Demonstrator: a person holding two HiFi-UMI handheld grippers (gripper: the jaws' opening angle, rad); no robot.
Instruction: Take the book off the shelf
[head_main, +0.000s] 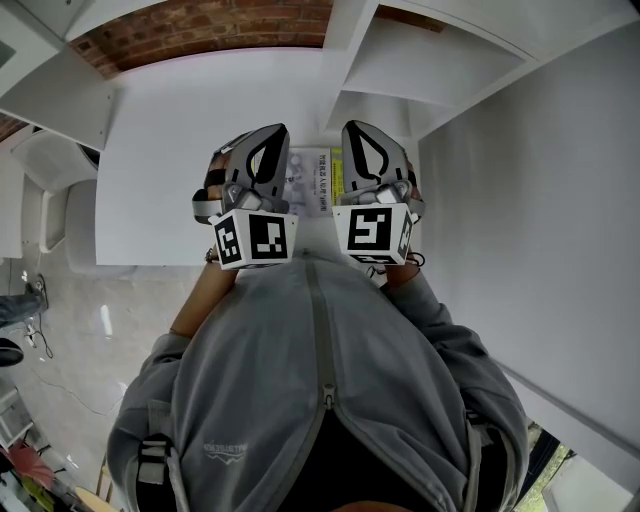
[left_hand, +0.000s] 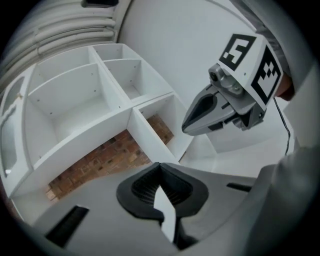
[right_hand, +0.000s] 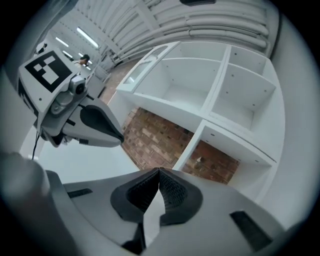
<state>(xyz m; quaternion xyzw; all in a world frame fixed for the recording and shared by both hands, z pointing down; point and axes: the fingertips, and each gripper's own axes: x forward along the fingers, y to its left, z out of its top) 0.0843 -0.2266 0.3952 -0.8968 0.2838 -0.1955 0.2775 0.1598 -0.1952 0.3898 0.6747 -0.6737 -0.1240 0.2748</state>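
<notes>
In the head view a book (head_main: 318, 180) with a pale printed cover and a yellow strip lies flat on the white table (head_main: 170, 130), showing between my two grippers. Both are held up side by side in front of the person's chest. My left gripper (head_main: 272, 135) is shut and empty, just left of the book. My right gripper (head_main: 356, 132) is shut and empty, just right of it. The left gripper view shows its own jaws (left_hand: 160, 166) closed and the right gripper (left_hand: 186, 128) beside them. The right gripper view shows its jaws (right_hand: 159, 172) closed. The book is in neither gripper view.
A white shelf unit (left_hand: 117, 112) with bare open compartments (right_hand: 185, 85) stands ahead, a brick wall (right_hand: 155, 135) showing behind its lower bays. A white chair (head_main: 50, 190) is left of the table and a white panel (head_main: 530, 200) is at the right.
</notes>
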